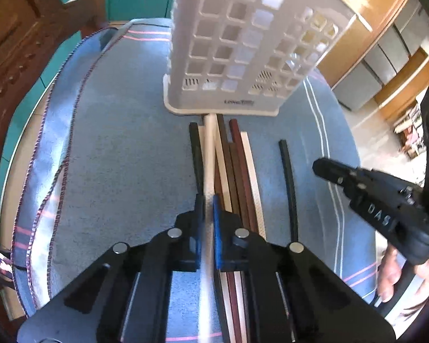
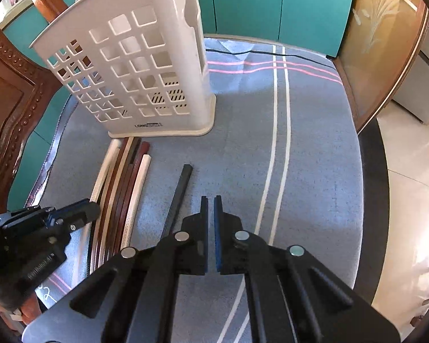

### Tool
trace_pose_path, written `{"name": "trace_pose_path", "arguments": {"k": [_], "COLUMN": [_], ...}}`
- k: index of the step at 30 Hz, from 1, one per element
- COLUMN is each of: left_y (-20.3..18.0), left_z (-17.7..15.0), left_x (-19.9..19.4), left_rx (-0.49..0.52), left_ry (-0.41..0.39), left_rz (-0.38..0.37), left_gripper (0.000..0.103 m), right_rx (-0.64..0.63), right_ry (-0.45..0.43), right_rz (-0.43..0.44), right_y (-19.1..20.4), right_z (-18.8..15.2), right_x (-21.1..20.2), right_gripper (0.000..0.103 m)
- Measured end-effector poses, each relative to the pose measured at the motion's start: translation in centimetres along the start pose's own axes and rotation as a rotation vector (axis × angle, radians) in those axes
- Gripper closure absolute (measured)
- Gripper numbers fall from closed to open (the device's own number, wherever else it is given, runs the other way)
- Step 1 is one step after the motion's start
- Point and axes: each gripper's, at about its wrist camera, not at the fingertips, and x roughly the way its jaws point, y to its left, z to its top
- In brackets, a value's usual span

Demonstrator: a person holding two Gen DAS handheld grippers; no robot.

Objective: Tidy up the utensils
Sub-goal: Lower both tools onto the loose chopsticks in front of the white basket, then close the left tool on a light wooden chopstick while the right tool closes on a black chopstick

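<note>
Left wrist view: the left gripper [image 1: 208, 200] points down at a bundle of chopsticks [image 1: 237, 171] lying on a blue-grey cloth [image 1: 123, 148], and its blue-padded jaws are pinched tight on one cream chopstick [image 1: 209, 154], which runs from between the pads toward twelve o'clock. The far tip of that stick touches the base of a white slotted utensil holder [image 1: 243, 43] standing upright at twelve o'clock. The other sticks, brown, dark red, cream and black, lie side by side just to the right of the held one. A single black chopstick [image 1: 289, 183] lies apart from the bundle at about two o'clock. The right gripper [image 1: 323, 168] enters from three o'clock, with a hand [image 1: 391, 274] below it.

Right wrist view: the right gripper [image 2: 211, 203] hovers over bare cloth [image 2: 314, 171], jaws closed with nothing between them. The lone black chopstick [image 2: 177, 197] lies just beside its fingers at eleven o'clock. The bundle [image 2: 120, 188] lies at ten o'clock, the left gripper [image 2: 91, 210] upon it, and the holder [image 2: 146, 71] stands at eleven o'clock.
</note>
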Motion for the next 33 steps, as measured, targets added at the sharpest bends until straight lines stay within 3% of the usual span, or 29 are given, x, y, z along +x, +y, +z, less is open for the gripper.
{"name": "trace_pose_path", "arguments": {"k": [6, 12, 17, 21, 24, 26, 28, 33], "left_y": [0.1, 1.3, 2.0, 2.6, 3.0, 3.0, 2.6, 1.8], "left_z": [0.3, 0.3, 0.5, 0.9, 1.4, 1.4, 1.2, 0.7], "left_x": [-2.4, -2.0, -1.4, -1.1, -0.4, -0.1, -0.1, -0.1], "left_rx": [0.009, 0.005, -0.012, -0.024, -0.027, -0.022, 0.0, 0.021], "left_ry": [-0.08, -0.039, -0.024, -0.031, -0.021, -0.015, -0.011, 0.008], "left_rz": [0.031, 0.102, 0.148, 0.189, 0.209, 0.216, 0.223, 0.171], "left_gripper": [0.096, 0.096, 0.078, 0.072, 0.07, 0.07, 0.07, 0.083], "right_rx": [-0.008, -0.004, -0.023, -0.059, -0.112, -0.142, -0.16, -0.171], "right_ry": [-0.01, 0.014, 0.024, 0.026, 0.014, 0.014, 0.023, 0.018], "right_rz": [0.026, 0.046, 0.034, -0.025, -0.06, -0.054, -0.031, -0.052], "right_y": [-1.5, -0.7, 0.7, 1.9, 3.0, 3.8, 4.2, 3.5], "right_z": [-0.8, 0.0, -0.1, -0.2, -0.5, -0.8, -1.1, -1.5], "right_x": [-0.3, 1.2, 1.8, 2.6, 2.5, 2.4, 2.2, 1.2], "right_gripper": [0.099, 0.086, 0.08, 0.079, 0.079, 0.09, 0.091, 0.095]}}
